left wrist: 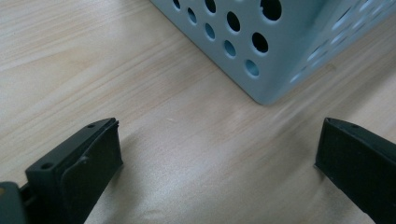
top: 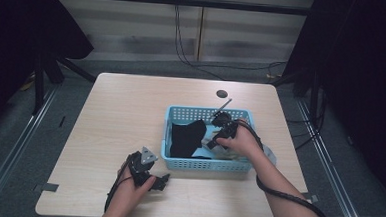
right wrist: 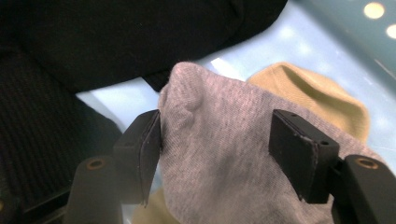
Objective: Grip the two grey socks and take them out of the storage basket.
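Inside the blue basket [top: 188, 163], right claw [right wrist: 215, 154] straddles grey cloth [right wrist: 219, 154]; left claw [left wrist: 215, 154] spread.

You face a light wood table [top: 130, 115] on grey floor [top: 328, 160]. Pale panelled wall [top: 245, 26] behind, cables [top: 182, 43] hanging down it. Dark drapes [top: 363, 72], possibly curtains, flank both sides.

table [top: 130, 115]: light wood | on it: blue basket [top: 203, 164], near right-centre
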{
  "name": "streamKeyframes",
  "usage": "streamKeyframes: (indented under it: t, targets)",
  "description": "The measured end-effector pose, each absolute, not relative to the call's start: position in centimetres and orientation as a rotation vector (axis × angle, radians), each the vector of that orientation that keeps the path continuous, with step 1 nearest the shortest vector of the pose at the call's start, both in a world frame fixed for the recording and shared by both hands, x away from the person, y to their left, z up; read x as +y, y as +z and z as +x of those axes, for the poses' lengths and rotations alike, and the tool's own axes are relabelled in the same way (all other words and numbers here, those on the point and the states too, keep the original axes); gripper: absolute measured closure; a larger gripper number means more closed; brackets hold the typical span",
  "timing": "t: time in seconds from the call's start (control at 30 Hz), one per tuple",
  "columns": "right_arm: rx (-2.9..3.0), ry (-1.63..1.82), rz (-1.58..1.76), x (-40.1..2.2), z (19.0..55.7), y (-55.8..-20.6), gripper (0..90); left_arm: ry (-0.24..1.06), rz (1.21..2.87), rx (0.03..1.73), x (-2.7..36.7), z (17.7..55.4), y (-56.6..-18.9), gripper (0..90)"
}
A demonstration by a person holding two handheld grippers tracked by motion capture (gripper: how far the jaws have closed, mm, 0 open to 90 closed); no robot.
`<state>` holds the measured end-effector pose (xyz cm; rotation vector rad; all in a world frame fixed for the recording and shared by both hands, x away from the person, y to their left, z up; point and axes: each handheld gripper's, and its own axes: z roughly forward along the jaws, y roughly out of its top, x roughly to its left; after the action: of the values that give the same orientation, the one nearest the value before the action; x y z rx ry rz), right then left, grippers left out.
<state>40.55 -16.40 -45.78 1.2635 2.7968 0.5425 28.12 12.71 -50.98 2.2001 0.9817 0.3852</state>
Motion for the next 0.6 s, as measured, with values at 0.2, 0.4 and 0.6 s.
streamKeyframes:
  t: [0.2, 0.4, 0.6]
  targets:
    - [2.820, 0.530, 1.267, -16.4, 40.4, -46.5, 48.3, 0.384, 2.207, 0.978, 12.7, 28.1, -50.9, 0.0]
    - [2.871, 0.518, 1.203, -16.3, 40.2, -46.1, 73.9, 0.384, 2.207, 0.978, 12.7, 28.1, -50.9, 0.0]
    - [2.878, 0.495, 1.178, -16.7, 40.3, -44.9, 76.7, 0.383, 2.197, 0.985, 12.7, 28.1, -51.0, 0.0]
